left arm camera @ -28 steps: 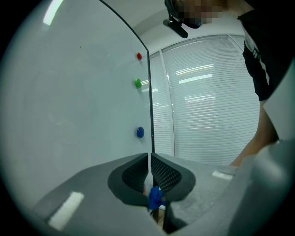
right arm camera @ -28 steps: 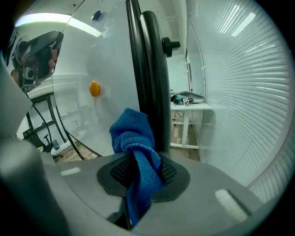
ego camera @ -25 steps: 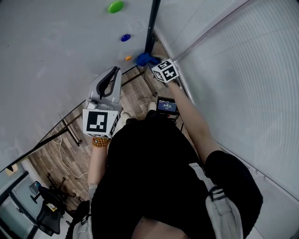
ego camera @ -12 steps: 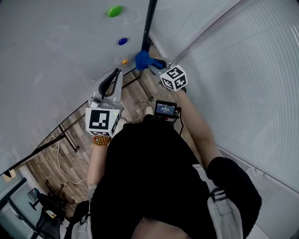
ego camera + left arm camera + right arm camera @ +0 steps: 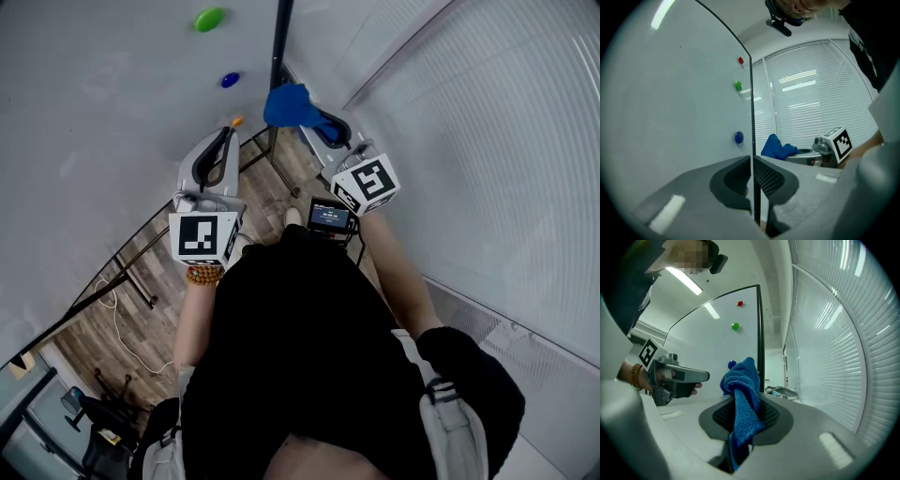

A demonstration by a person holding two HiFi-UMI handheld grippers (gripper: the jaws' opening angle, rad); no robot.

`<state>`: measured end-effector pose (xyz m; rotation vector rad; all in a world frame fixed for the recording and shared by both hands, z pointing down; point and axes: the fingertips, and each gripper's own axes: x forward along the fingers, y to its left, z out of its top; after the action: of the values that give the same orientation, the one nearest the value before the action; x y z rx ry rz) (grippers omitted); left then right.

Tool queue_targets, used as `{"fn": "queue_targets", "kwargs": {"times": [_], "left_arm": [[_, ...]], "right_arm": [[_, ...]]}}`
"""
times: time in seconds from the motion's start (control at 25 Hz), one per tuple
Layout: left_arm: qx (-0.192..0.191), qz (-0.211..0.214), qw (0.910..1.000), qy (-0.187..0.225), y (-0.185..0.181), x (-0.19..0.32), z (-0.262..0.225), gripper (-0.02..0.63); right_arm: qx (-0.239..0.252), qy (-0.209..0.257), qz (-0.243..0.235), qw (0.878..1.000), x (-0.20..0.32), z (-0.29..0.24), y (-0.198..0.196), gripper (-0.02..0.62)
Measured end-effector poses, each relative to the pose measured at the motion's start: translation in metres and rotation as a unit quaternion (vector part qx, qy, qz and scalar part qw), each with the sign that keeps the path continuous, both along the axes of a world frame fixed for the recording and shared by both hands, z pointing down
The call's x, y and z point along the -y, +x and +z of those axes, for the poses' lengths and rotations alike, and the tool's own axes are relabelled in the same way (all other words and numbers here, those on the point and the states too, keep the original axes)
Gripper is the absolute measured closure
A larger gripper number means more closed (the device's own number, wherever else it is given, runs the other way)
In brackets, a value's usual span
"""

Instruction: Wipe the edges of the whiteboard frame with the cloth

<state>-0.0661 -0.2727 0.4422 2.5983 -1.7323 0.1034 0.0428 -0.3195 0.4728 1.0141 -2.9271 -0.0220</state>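
Gripped a blue terry cloth (image 5: 739, 390) in the right gripper (image 5: 744, 412), fingers clamped on its middle, with a bunched wad above them and a tail hanging below. Held that cloth right at the thin black vertical frame edge (image 5: 278, 42) of the large white whiteboard (image 5: 103, 103), on the side toward the white slatted window blinds (image 5: 506, 141); could not tell whether cloth and frame touched. Carried the left gripper (image 5: 752, 177) to the left, in front of the board's face and apart from the cloth, fingers drawn together to a mere slit with nothing in them; saw the frame edge lined up beyond that slit in the left gripper view. Noted round magnets on the board near the edge: a green magnet (image 5: 208, 19) farthest up in the head view, a blue magnet (image 5: 230, 80) below it, a small orange magnet (image 5: 237, 121) just off the left gripper's tip, and a red magnet (image 5: 740, 60) above the green in the left gripper view. Wore a beaded bracelet (image 5: 202, 275) at the left wrist. Stood over a wood-plank floor (image 5: 141, 309), with a small lit screen (image 5: 328, 217) at the waist between the two arms.
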Motion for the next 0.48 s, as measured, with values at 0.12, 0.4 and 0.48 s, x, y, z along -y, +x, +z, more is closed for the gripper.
{"fn": "queue_targets", "kwargs": {"times": [0.12,0.4,0.48], "left_arm": [[-0.006,0.000,1.0000,0.007,0.001,0.000,-0.003,0.592],[-0.005,-0.002,1.0000,-0.005,-0.001,-0.005,0.004,0.592],[-0.003,-0.004,1.0000,-0.008,-0.002,-0.005,0.004,0.592]], "right_arm": [[0.011,0.007,0.010,1.000,-0.009,-0.008,0.004,0.511],[0.019,0.008,0.015,1.000,-0.020,-0.015,0.004,0.512],[0.018,0.010,0.012,1.000,-0.021,-0.016,0.002,0.512]]}}
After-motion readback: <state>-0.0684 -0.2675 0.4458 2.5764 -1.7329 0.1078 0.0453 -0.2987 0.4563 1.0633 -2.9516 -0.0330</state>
